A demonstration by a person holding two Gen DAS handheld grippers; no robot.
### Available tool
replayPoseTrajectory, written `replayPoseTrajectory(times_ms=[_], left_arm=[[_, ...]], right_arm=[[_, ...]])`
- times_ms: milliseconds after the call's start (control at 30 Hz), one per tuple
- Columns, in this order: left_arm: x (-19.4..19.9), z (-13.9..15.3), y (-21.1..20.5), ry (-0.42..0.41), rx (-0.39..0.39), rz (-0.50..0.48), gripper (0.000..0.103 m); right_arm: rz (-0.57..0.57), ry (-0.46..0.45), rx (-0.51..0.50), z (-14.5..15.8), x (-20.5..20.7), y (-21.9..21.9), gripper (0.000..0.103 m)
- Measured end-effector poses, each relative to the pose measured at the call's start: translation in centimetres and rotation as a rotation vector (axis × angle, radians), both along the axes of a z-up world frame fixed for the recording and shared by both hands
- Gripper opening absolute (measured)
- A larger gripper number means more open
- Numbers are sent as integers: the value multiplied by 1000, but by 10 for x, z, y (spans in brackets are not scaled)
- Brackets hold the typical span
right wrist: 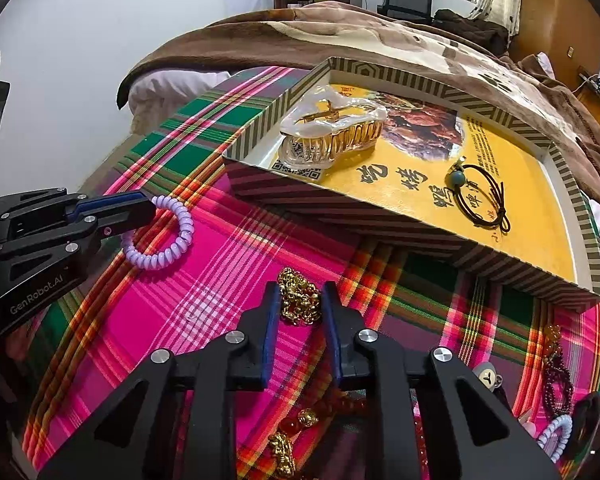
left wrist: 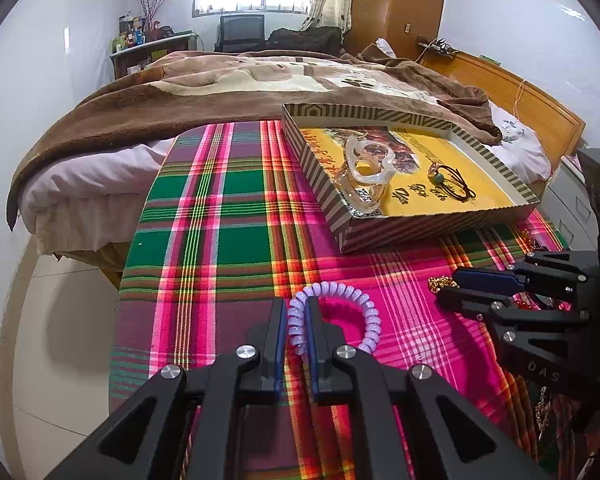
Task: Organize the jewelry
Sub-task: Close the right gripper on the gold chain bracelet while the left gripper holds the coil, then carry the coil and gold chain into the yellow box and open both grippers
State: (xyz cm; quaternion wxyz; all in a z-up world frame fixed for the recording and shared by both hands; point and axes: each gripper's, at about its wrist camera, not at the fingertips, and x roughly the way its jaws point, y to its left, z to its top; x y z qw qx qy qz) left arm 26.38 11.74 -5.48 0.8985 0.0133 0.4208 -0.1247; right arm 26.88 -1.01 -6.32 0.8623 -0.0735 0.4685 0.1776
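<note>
My left gripper (left wrist: 297, 307) is shut on a lilac spiral hair tie (left wrist: 354, 304) that rests on the plaid cloth; it also shows in the right wrist view (right wrist: 168, 244), held by the left gripper (right wrist: 146, 210). My right gripper (right wrist: 299, 292) is shut on a gold bead bracelet (right wrist: 298, 300) lying on the cloth; it shows at the right of the left wrist view (left wrist: 446, 288). A striped box lid with a yellow floor (left wrist: 332, 200) (right wrist: 340, 204) holds a clear hair claw (left wrist: 366, 168) (right wrist: 332, 132) and a dark cord bracelet with a teal bead (left wrist: 456, 184) (right wrist: 480, 196).
More beads and bracelets lie on the cloth at the right (right wrist: 556, 368) and under the right gripper (right wrist: 300, 420). A bed with a brown blanket (left wrist: 204, 76) lies behind the box lid. The cloth's left edge drops to a tiled floor (left wrist: 60, 320).
</note>
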Motion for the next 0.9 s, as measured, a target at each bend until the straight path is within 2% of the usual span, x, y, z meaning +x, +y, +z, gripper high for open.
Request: replayPoseTrajectory(times_ms=[200, 267, 767, 900], left_arm=[[1, 0, -1, 3, -2, 0, 9], [1, 1, -3, 2, 1, 0, 9], [-2, 10, -6, -8, -2, 7, 9], [-2, 12, -6, -11, 3, 8, 9]], right_arm=[[3, -4, 0, 2, 0, 0, 15], [5, -13, 7, 4, -1, 0, 11], [13, -50, 67, 23, -7, -16, 11], [-4, -66, 117, 34, -8, -28, 11]])
